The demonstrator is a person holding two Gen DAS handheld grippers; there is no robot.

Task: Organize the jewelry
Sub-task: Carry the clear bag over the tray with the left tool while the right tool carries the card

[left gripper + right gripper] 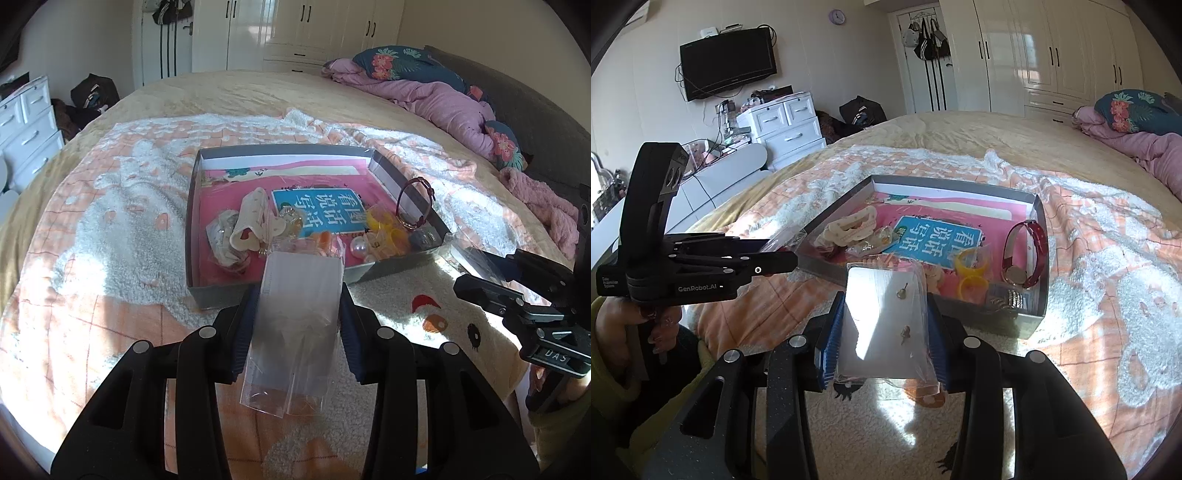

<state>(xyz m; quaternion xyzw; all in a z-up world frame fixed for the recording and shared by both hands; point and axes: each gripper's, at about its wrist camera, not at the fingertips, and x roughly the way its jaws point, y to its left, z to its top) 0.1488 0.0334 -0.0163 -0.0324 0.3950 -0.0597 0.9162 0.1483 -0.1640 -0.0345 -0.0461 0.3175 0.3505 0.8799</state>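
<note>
In the left wrist view my left gripper [299,293] is shut on a clear plastic bag [295,332] that stands between its blue pads. My right gripper [885,298] is shut on another clear bag holding a white card [882,325] with two small earrings [902,293]. Both hover at the near edge of a shallow grey box [210,295] [1015,325]. Inside lie a red watch [413,203] [1034,251], yellow rings [384,221] [971,266], a pearl [357,245] and a cream hair clip [251,218] [853,227]. Each gripper appears in the other's view: the right gripper [491,277], the left gripper [779,251].
The box rests on a white and orange fleece blanket [129,206] over a wide bed. Pink bedding and floral pillows [424,85] lie at the far right. White drawers [790,129] and a wall TV [727,62] stand beyond the bed's left side. A hand [657,325] grips the left tool.
</note>
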